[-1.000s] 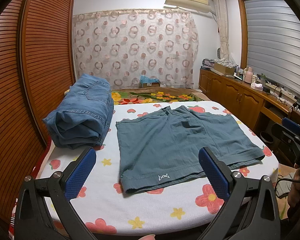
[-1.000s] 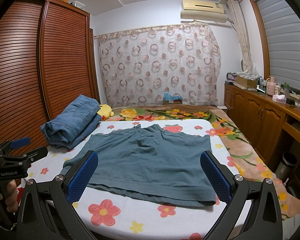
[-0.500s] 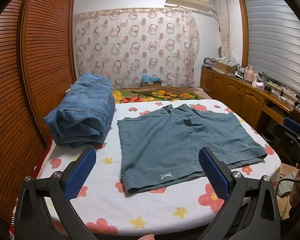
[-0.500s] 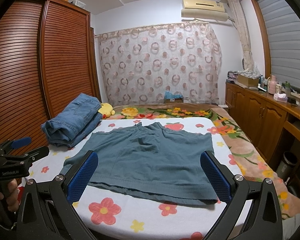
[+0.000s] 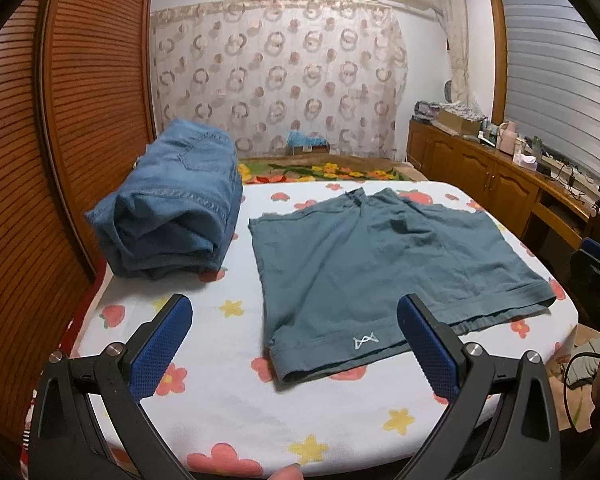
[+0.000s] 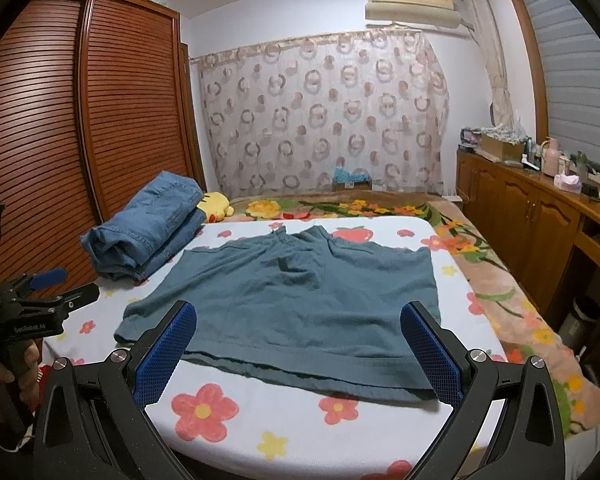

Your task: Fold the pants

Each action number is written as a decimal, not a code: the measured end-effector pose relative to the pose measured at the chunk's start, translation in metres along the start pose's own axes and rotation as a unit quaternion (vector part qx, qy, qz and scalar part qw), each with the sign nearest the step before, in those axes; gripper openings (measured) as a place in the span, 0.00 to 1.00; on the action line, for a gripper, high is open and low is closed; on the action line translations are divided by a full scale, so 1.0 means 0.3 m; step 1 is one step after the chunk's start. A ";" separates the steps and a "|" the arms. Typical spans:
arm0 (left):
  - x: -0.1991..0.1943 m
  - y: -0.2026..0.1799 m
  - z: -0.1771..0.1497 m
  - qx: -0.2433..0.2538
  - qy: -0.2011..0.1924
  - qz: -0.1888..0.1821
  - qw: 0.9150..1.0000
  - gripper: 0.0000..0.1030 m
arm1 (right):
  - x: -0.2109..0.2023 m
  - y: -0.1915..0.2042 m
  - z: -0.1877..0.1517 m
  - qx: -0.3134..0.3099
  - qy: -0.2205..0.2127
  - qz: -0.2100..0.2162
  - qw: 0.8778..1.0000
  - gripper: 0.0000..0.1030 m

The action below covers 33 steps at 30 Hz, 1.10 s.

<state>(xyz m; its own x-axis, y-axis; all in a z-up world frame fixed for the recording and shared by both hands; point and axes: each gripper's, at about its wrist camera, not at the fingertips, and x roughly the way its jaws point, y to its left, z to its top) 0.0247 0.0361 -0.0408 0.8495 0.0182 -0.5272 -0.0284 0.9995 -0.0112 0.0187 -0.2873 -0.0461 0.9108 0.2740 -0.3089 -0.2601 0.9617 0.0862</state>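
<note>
Teal-grey shorts (image 5: 380,264) lie spread flat on the flowered bed sheet (image 5: 228,400), with a small white logo near the front hem. They also show in the right wrist view (image 6: 300,300). My left gripper (image 5: 292,340) is open and empty, above the sheet at the shorts' near left corner. My right gripper (image 6: 298,344) is open and empty, above the shorts' near hem. The left gripper also shows at the left edge of the right wrist view (image 6: 44,292).
A folded stack of blue jeans (image 5: 172,208) sits on the bed left of the shorts. A slatted wooden wardrobe (image 5: 32,160) lines the left side. A wooden cabinet (image 6: 540,216) with clutter runs along the right. A yellow plush toy (image 6: 216,206) lies behind the jeans.
Both grippers have moved slightly forward toward the bed; the shorts appear a little closer. Nothing was gripped and the shorts have not moved.
</note>
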 end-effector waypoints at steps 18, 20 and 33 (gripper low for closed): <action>0.074 0.041 -0.050 0.001 0.041 -0.017 0.999 1.00 | 0.074 -0.002 0.018 -0.030 0.038 0.001 0.999 0.89; 0.087 0.048 -0.055 0.001 0.047 -0.016 0.999 1.00 | 0.078 0.000 0.016 -0.033 0.044 0.003 0.998 0.86; 0.133 0.112 -0.095 -0.018 0.064 -0.023 0.998 0.85 | 0.095 -0.041 0.013 -0.035 0.071 -0.011 0.997 0.80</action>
<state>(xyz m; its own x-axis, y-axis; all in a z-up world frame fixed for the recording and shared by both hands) 0.0428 0.0698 -0.0864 0.7761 -0.0332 -0.6297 -0.0119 0.9977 -0.0673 0.0489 -0.2913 -0.0522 0.8634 0.2442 -0.4415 -0.2660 0.9639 0.0129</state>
